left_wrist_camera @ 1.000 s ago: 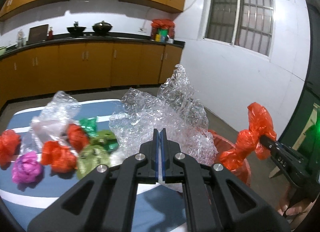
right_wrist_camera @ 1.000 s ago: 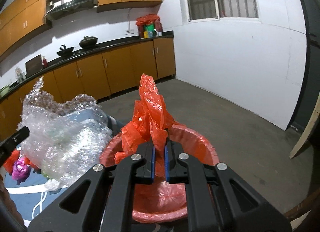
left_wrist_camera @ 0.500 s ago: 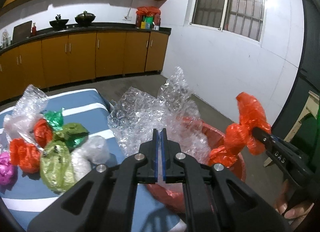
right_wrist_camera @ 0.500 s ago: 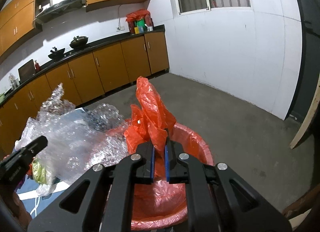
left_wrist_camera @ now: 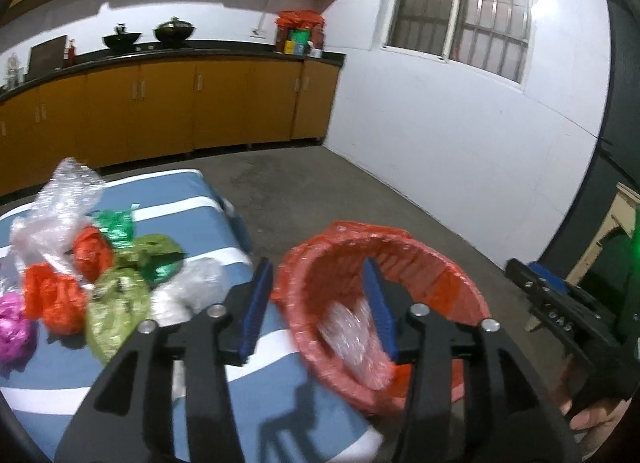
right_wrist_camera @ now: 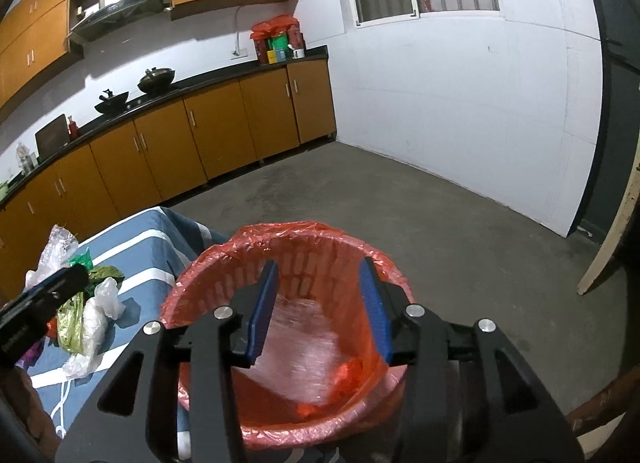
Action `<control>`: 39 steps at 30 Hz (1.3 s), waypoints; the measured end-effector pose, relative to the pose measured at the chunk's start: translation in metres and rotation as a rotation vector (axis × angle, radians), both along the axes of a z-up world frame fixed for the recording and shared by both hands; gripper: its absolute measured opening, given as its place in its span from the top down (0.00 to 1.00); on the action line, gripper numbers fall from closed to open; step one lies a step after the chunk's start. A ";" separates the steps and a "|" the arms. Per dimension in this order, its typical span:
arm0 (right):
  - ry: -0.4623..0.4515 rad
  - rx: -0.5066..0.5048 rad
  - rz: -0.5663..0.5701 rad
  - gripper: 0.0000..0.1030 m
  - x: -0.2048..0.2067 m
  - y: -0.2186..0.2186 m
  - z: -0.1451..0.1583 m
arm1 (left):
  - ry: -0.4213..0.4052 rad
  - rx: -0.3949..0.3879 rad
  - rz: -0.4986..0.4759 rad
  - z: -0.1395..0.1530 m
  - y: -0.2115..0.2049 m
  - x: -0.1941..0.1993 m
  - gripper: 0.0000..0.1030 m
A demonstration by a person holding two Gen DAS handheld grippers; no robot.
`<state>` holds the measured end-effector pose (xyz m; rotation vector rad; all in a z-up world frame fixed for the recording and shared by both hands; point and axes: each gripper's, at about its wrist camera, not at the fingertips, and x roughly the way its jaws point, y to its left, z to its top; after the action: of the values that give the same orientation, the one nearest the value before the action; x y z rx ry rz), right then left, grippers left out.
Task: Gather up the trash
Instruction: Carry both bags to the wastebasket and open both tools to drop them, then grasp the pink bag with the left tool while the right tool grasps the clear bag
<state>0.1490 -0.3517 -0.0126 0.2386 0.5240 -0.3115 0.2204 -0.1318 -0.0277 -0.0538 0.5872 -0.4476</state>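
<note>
Both grippers' fingers (left_wrist_camera: 256, 303) are opening, emptied since a second ago; bubble wrap (right_wrist_camera: 296, 347) and red bag (right_wrist_camera: 348, 367) now lie in the lined bin (right_wrist_camera: 224, 255). More trash (left_wrist_camera: 116, 303) remains at nine o'clock.

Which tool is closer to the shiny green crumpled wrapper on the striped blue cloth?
Left. The left tool is right beside the shiny green crumpled wrapper; the right tool is over the red-lined bin, farther away.

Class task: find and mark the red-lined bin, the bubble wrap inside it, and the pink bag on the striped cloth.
red-lined bin (right_wrist_camera: 304, 237): right wrist view, far rim.
bubble wrap (right_wrist_camera: 304, 347): right wrist view, its middle, inside the bin.
pink bag (left_wrist_camera: 14, 325): left wrist view, its crumpled middle.
</note>
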 end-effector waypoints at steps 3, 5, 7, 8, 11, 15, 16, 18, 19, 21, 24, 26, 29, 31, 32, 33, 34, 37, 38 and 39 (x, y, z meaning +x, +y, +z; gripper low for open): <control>-0.013 -0.023 0.004 0.49 -0.004 0.007 0.004 | -0.012 0.028 0.060 0.000 0.017 -0.005 0.43; -0.020 -0.036 0.017 0.48 -0.005 0.015 0.006 | -0.021 0.055 0.114 -0.002 0.032 -0.010 0.37; -0.027 -0.046 0.040 0.47 -0.004 0.023 0.008 | -0.029 0.080 0.155 -0.002 0.046 -0.015 0.34; -0.031 -0.052 0.057 0.47 -0.003 0.031 0.010 | -0.034 0.098 0.185 -0.003 0.057 -0.017 0.33; -0.041 -0.057 0.109 0.45 0.000 0.051 0.013 | -0.038 0.129 0.252 -0.005 0.087 -0.023 0.30; -0.039 -0.053 0.199 0.45 0.009 0.082 0.014 | -0.034 0.148 0.348 -0.007 0.134 -0.028 0.29; -0.036 -0.052 0.220 0.45 0.011 0.090 0.013 | -0.033 0.153 0.377 -0.008 0.147 -0.030 0.28; -0.029 -0.049 0.264 0.43 0.017 0.108 0.010 | -0.034 0.172 0.428 -0.010 0.170 -0.032 0.27; -0.027 -0.048 0.282 0.42 0.019 0.117 0.009 | -0.033 0.182 0.451 -0.011 0.180 -0.033 0.26; -0.020 -0.045 0.324 0.42 0.026 0.137 0.006 | -0.027 0.195 0.500 -0.015 0.205 -0.034 0.26; -0.005 -0.051 0.363 0.42 0.036 0.161 -0.001 | -0.015 0.202 0.561 -0.018 0.234 -0.037 0.26; 0.020 -0.042 0.388 0.43 0.048 0.175 -0.009 | -0.007 0.203 0.597 -0.020 0.252 -0.038 0.26; 0.072 -0.005 0.411 0.50 0.069 0.191 -0.025 | 0.001 0.198 0.629 -0.023 0.272 -0.038 0.26; 0.102 0.015 0.422 0.54 0.082 0.199 -0.034 | 0.004 0.199 0.645 -0.026 0.283 -0.038 0.26; 0.120 0.018 0.427 0.54 0.089 0.205 -0.041 | 0.007 0.200 0.649 -0.027 0.287 -0.037 0.26; 0.135 0.017 0.430 0.55 0.093 0.208 -0.045 | 0.014 0.199 0.652 -0.029 0.291 -0.035 0.26; 0.157 0.020 0.435 0.55 0.101 0.213 -0.051 | 0.019 0.196 0.652 -0.031 0.293 -0.034 0.26; 0.193 0.036 0.442 0.55 0.113 0.220 -0.061 | 0.039 0.192 0.655 -0.035 0.301 -0.026 0.26; 0.209 0.046 0.447 0.55 0.118 0.223 -0.066 | 0.045 0.190 0.655 -0.037 0.302 -0.023 0.26; 0.218 0.050 0.448 0.55 0.121 0.225 -0.067 | 0.051 0.187 0.654 -0.038 0.305 -0.020 0.26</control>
<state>0.2700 -0.1266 -0.0798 0.1298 0.7833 0.1142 0.2003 0.1728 -0.0662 -0.0748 0.6227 0.2442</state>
